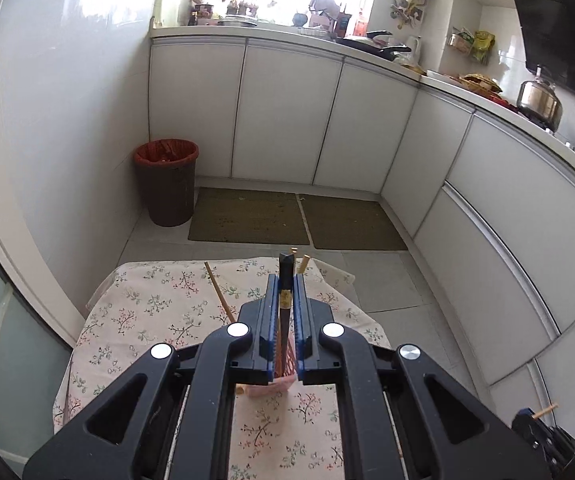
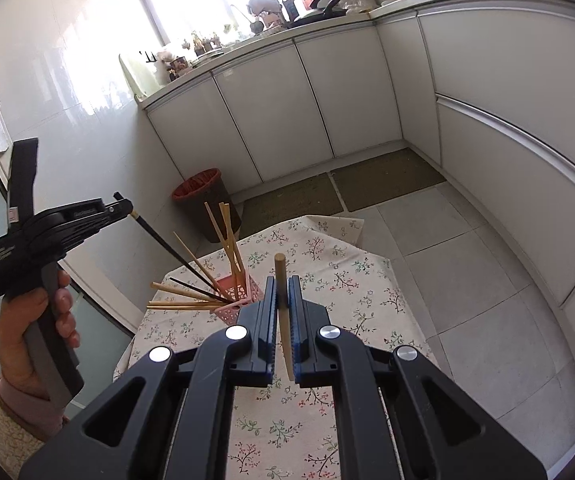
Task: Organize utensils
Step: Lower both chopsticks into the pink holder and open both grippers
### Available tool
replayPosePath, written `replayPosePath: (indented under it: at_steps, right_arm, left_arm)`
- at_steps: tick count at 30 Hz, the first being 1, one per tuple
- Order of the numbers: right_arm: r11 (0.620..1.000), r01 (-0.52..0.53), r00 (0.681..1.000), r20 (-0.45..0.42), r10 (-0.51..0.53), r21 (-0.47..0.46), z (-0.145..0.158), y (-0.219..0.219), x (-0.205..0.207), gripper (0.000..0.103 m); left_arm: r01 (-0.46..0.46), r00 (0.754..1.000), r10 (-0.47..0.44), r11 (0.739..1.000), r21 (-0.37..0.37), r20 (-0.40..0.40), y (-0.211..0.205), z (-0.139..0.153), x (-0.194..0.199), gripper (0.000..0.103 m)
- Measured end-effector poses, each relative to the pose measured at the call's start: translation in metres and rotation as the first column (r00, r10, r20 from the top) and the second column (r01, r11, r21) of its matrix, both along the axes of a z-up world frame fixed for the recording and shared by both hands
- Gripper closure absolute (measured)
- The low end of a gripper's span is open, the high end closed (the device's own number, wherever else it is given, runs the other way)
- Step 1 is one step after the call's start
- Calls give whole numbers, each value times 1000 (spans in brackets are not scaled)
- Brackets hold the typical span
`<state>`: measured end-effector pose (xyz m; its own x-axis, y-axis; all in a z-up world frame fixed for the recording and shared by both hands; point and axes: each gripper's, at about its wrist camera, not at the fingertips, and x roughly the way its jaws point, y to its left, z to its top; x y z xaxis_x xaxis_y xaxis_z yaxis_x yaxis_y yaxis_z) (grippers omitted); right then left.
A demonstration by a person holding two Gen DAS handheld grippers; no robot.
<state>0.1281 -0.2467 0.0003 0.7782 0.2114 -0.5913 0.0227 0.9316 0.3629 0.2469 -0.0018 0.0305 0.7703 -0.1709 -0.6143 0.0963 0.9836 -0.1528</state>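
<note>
We see a black chopstick (image 1: pixel 286 280) with a gold band between the blue pads (image 1: pixel 272 304) of the left gripper (image 1: pixel 286 280), and a tan wooden chopstick (image 2: pixel 281 280) at twelve o'clock in the right gripper (image 2: pixel 282 284). The pink holder (image 2: pixel 233 294) stands on a cream floral tablecloth (image 2: pixel 347 280).

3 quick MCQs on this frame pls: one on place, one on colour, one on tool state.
1. Where does the pink holder stand?
A. on the floral tablecloth
B. on the counter
C. on the floor mat

2. What colour is the chopstick in the left tool?
A. pale wood
B. dark
C. red

3. What is the right tool doing?
A. open, empty
B. shut, empty
C. shut on a pale wooden chopstick

Answers: 1 A, the holder's base sits on the cloth. 2 B, a dark stick runs between the pads. 3 C, the pads clamp the pale stick.
</note>
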Motion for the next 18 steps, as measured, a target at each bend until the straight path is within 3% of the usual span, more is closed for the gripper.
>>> replayPosePath:
  at_steps: [6,8,13,15,17,18]
  right_arm:
    - [1000,-3,1000,-13,3,-15,-10,1,12,97]
    - [1000,-5,1000,-5,5,-16,-9,4,15,97]
    - [1000,-19,999,40,19,-9,7,13,33,97]
    - [1000,-27,996,85,27,-4,20,20,43,97]
    - [999,-43,991,124,41,15,33,29,56,97]
    - [999,-48,989,140,45,23,37,33,63,97]
  left_arm:
    - [-16,996,18,1000,19,-90,-5,-58,37,96]
    - [7,996,-5,1000,12,-91,-3,-66,32,86]
    - [-15,1000,15,1000,11,22,10,-38,-5,79]
    - [-41,998,42,999,-27,38,23,-25,-19,72]
    - [-81,995,84,995,-60,53,37,-17,-31,58]
    - [-99,993,103,993,-65,63,43,-15,-36,57]
